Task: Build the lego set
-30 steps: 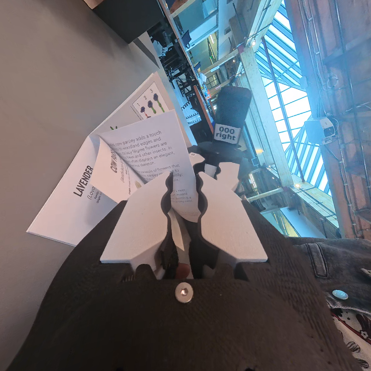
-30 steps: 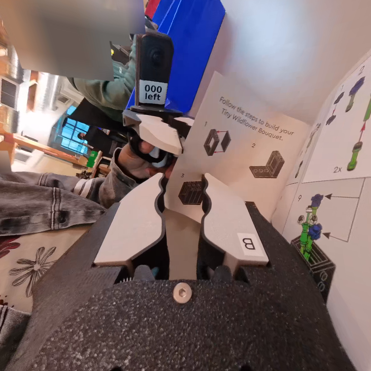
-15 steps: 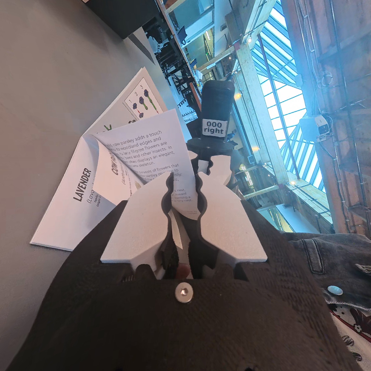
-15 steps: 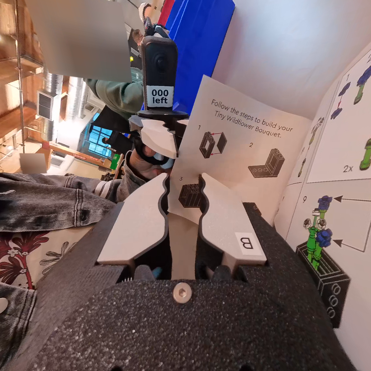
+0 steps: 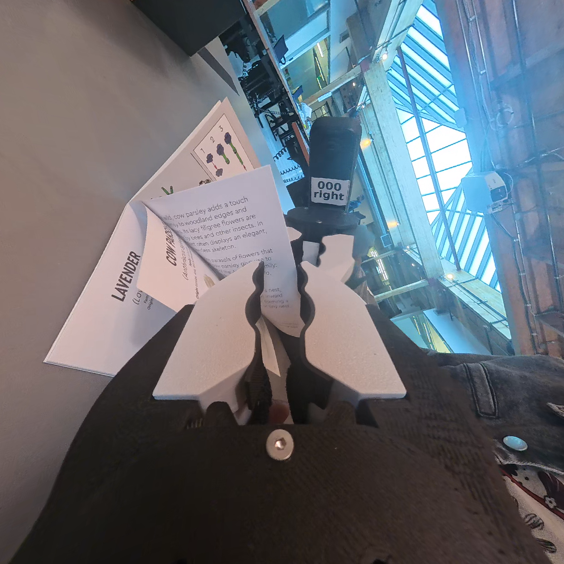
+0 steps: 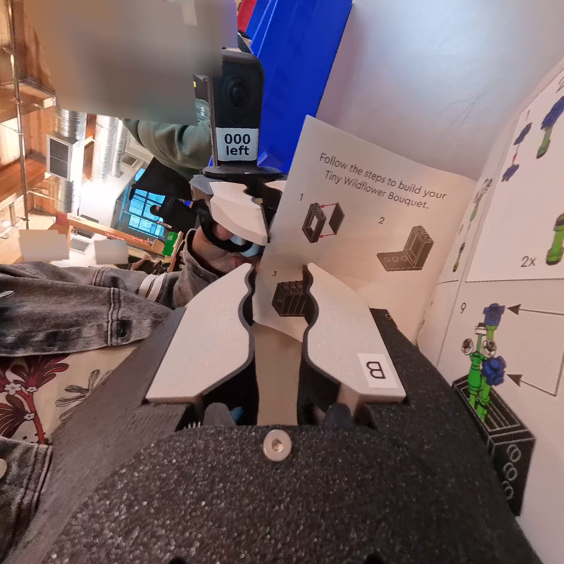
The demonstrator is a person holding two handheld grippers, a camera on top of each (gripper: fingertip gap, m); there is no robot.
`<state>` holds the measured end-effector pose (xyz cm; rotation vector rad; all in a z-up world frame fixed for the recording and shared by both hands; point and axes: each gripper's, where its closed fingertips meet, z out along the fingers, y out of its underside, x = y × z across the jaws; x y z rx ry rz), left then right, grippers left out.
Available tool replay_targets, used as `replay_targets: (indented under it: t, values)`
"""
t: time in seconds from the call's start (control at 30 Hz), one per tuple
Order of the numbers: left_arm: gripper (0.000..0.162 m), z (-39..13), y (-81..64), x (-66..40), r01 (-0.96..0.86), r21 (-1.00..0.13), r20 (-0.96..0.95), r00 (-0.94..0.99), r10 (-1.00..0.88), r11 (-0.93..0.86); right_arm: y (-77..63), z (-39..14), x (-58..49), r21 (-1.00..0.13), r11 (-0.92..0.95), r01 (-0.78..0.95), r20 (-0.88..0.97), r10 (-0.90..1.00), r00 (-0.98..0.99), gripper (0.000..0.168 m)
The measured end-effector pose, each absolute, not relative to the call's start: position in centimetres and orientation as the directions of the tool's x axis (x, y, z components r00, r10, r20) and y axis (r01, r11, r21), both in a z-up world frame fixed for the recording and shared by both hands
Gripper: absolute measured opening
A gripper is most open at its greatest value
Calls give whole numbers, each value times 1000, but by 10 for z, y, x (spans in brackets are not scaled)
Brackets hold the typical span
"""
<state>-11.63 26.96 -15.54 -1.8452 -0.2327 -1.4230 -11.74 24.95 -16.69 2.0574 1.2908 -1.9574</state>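
Observation:
A white instruction booklet (image 5: 100, 320) lies open on the grey table (image 5: 61, 152). One of its pages (image 5: 225, 219) stands lifted, printed text facing the left wrist view. My left gripper (image 5: 280, 267) is shut on that page's lower corner. The right gripper (image 5: 317, 250) faces it from just behind the page, with the paper between its fingers. In the right wrist view the same page (image 6: 366, 213) shows black brick drawings. My right gripper (image 6: 279, 267) is shut on its corner. The left gripper (image 6: 267, 239) pinches the page edge just beyond.
The booklet's other pages (image 6: 518, 320), with coloured flower drawings, lie at the right. A blue bin (image 6: 293, 76) stands behind on the table. A black box (image 5: 189, 24) sits at the table's far end. A person's hand (image 6: 213, 256) and denim sleeve (image 6: 76, 311) are at the left. Left and right tips are no more than a few centimetres apart.
Both grippers and the lifted page have shifted slightly. Neither grip has changed.

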Motion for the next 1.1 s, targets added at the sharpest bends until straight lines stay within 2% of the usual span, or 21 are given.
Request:
replay_targets:
  t: [0.4,1.1]
  values:
    - [21,-154,269,-116,573,-454,889,341,-305,-683,251,-164,-115,-489,-674,554,-855,495,-153,21]
    - [21,-154,269,-116,571,-451,891,333,-308,-686,250,-163,-114,-466,-685,559,-874,454,-173,20]
